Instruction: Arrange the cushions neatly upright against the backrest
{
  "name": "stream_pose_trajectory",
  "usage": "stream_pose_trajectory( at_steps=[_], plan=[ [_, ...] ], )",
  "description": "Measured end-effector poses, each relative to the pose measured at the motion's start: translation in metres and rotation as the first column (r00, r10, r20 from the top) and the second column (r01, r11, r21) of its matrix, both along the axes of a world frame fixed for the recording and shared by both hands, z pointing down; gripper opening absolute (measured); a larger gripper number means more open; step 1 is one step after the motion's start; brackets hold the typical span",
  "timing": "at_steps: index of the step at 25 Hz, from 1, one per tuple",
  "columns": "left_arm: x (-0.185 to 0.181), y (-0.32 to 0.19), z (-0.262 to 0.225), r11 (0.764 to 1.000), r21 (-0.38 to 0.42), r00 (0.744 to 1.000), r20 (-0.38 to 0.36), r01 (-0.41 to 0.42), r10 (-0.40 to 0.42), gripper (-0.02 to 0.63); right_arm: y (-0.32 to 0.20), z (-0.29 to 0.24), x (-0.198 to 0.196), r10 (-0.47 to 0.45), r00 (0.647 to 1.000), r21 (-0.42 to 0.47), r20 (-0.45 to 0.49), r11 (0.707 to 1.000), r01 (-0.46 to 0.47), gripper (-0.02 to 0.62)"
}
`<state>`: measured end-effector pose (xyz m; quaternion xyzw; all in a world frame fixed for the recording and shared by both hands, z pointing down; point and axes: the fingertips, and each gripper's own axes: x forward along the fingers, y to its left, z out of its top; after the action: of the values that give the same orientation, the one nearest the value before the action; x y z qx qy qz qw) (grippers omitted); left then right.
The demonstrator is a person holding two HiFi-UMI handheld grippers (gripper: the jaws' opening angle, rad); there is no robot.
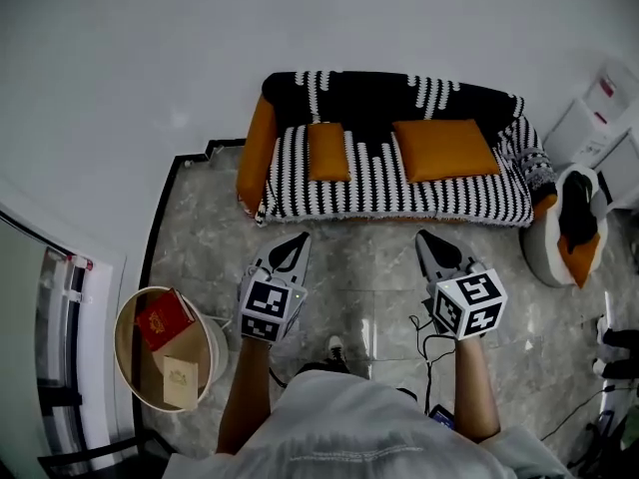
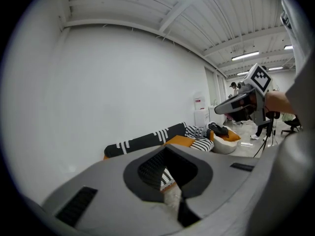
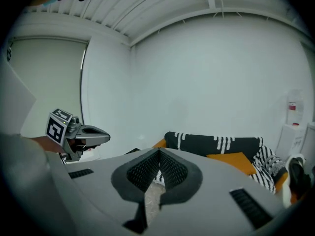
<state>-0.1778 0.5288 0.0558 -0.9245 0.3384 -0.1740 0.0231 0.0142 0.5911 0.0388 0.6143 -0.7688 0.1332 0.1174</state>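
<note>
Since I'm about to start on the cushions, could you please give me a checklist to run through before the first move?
1. Cushions found: ok; small cushion and large cushion lie on the seat.
2. Upright against backrest: not ok; both lie flat.
3. Left gripper empty: ok; jaws together on nothing.
4. Right gripper empty: ok; jaws together on nothing.
5. Jaws open to grasp: not ok; both shut.
6. At the seat: not ok; both hover over the floor, short of it.

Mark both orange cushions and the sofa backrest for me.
small orange cushion [image 1: 328, 152], head view, centre of its face
large orange cushion [image 1: 445, 149], head view, centre of its face
backrest [image 1: 379, 90], head view, black upper part
</note>
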Motion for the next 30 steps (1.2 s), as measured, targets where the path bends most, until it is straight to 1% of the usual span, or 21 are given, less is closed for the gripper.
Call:
stream_pose_trajectory(
  at_steps=[3, 7, 13, 19, 25, 30],
  plan=[
    [-0.006, -0.022, 0.003, 1.0, -0.004, 1.0, -0.002, -0.003, 0.003, 0.018, -0.024, 0.006, -0.008, -0.006, 1.0, -0.016, -0.002, 1.0, 0.006, 0.003],
    [-0.013, -0.048, 0.013, 1.0, -0.021, 1.0, 0.002, 0.017, -0.017, 0.018, -0.048, 0.011, -0.013, -0.009, 1.0, -0.031, 0.002, 0.999, 0.009, 0.003],
    [-0.005, -0.073, 0.024, 0.999, -0.049, 1.0, -0.003, 0.008, -0.008, 0.018, -0.082, 0.023, -0.007, -0.01, 1.0, -0.077, 0.005, 0.997, 0.01, 0.003],
    [-0.004, -0.107, 0.04, 0.997, -0.078, 1.0, 0.02, 0.022, -0.02, 0.02, -0.124, 0.039, -0.005, -0.035, 0.999, -0.106, 0.015, 0.994, 0.037, 0.003],
    [0.012, -0.171, 0.049, 0.993, -0.097, 0.998, 0.039, 0.06, -0.056, 0.02, -0.196, 0.05, 0.02, -0.058, 0.998, -0.118, 0.026, 0.991, 0.061, 0.003],
    [0.031, -0.232, 0.055, 0.988, -0.114, 0.994, 0.059, 0.103, -0.097, 0.02, -0.262, 0.063, 0.036, -0.104, 0.994, -0.149, 0.046, 0.983, 0.109, 0.003]
  ],
)
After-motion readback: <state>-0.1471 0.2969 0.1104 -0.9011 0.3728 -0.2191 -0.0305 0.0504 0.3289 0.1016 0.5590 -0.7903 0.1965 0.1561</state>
